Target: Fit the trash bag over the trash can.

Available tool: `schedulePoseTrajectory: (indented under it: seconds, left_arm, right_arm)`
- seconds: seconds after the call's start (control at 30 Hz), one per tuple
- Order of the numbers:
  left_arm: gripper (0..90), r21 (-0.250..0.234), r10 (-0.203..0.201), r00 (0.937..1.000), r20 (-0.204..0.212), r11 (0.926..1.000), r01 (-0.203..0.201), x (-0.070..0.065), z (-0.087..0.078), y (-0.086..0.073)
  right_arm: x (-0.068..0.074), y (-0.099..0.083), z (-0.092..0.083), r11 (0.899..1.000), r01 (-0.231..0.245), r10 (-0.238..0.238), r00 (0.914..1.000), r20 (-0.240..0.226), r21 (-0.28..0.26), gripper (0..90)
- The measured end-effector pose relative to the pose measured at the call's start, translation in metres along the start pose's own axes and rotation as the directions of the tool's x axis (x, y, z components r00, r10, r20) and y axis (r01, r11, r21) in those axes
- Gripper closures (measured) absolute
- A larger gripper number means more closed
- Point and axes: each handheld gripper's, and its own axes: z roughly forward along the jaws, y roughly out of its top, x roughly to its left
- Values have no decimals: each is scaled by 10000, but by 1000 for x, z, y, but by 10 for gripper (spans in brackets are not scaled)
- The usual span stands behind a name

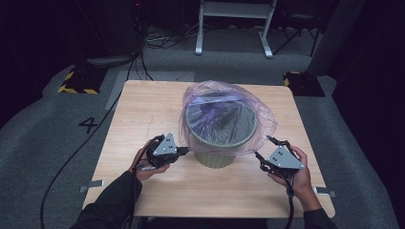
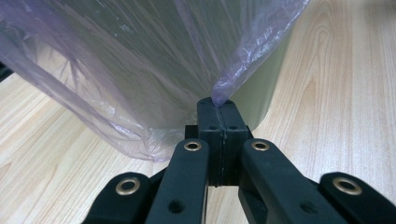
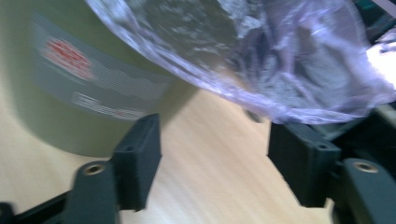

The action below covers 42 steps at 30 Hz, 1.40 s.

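My left gripper (image 2: 219, 108) pinched the purple bag's (image 1: 224, 102) hem at the bin (image 1: 217, 148) (mid-table (image 1: 143, 100)) to keep it taut, while my right gripper (image 1: 263, 149), jaws apart, hung empty beside the film.

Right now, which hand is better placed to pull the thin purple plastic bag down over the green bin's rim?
Left. The left gripper is already shut on the edge of the thin purple plastic bag beside the green bin; the right gripper is open, holding nothing.

Purple plastic bag (image 1: 224, 112) draped over upright green bin (image 1: 216, 155), mid-table
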Motion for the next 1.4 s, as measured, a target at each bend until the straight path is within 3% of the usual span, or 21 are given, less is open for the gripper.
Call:
schedulePoseTrajectory:
  seconds: [0.03, 0.1, 0.13, 0.2, 0.27, 0.37, 0.4, 0.53, 0.57, 0.8, 0.97, 1.03, 1.1, 1.13, 1.27, 1.4]
  left_arm:
    - [899, -30, -17, 10000, -13, 10000, 17, 0, -1, 0]
    - [900, -128, -106, 9999, 89, 9999, 107, 1, -2, 0]
    - [900, -141, -116, 9999, 120, 9998, 118, 1, -3, 0]
    - [899, -176, -141, 9998, 141, 9997, 143, 1, -3, 1]
    - [899, -186, -111, 9997, 196, 9998, 114, 1, -3, 2]
    - [899, -299, -261, 9994, 236, 9992, 268, 1, -3, 3]
    - [899, -324, -285, 9993, 256, 9990, 293, 2, -2, 3]
    - [900, -307, -294, 9991, 292, 9991, 303, 3, -1, 3]
    - [900, -269, -304, 9990, 313, 9992, 312, 3, -1, 3]
    - [900, 113, -263, 9987, 431, 9996, 258, 2, 6, -3]
    - [900, 91, -302, 9989, 355, 9995, 299, 2, 5, -4]
    - [900, -74, -382, 9985, 389, 9992, 385, 3, 3, -4]
    - [900, -248, -420, 9982, 434, 9988, 431, 3, 0, -2]
    - [900, -270, -484, 9977, 481, 9984, 498, 2, 0, -2]
    - [900, -466, -525, 9967, 624, 9974, 554, 0, -4, -1]
    - [900, -660, -594, 9959, 675, 9958, 638, 1, -8, 0]
  right_arm:
    - [1, 0, 1, 9998, 204, -204, 9996, 206, -7, 372]
    - [1, -1, -2, 9990, -157, 154, 9999, -69, -426, 377]
    - [2, -1, -4, 9986, -110, 104, 9999, -124, -510, 370]
    - [3, 3, -6, 9983, 377, -365, 9990, 255, -448, 344]
    - [2, 7, -4, 9977, 453, -442, 9988, 231, -499, 323]
    - [3, 11, 7, 9975, 705, -703, 9974, 184, -97, 346]
    - [3, 12, 11, 9971, 753, -754, 9968, 263, 53, 417]
    - [4, 11, 18, 9965, 795, -796, 9968, 40, 264, 843]
    - [3, 10, 18, 9968, 769, -765, 9970, -150, 214, 900]
    - [2, -1, 14, 9996, 133, -105, 9944, -1048, 259, 900]
    - [0, -12, 11, 9990, -227, 269, 9931, -1145, 380, 900]
    - [0, -15, 7, 9992, -388, 400, 9944, -981, 134, 895]
    - [0, -14, 3, 9990, -402, 388, 9963, -768, -180, 653]
    - [1, -12, 1, 9991, -347, 337, 9987, -381, -258, 550]
    - [5, -7, -6, 9986, 92, -67, 9989, 472, -527, 440]
    - [9, -1, -11, 9949, 413, -288, 9908, 1321, -925, 390]
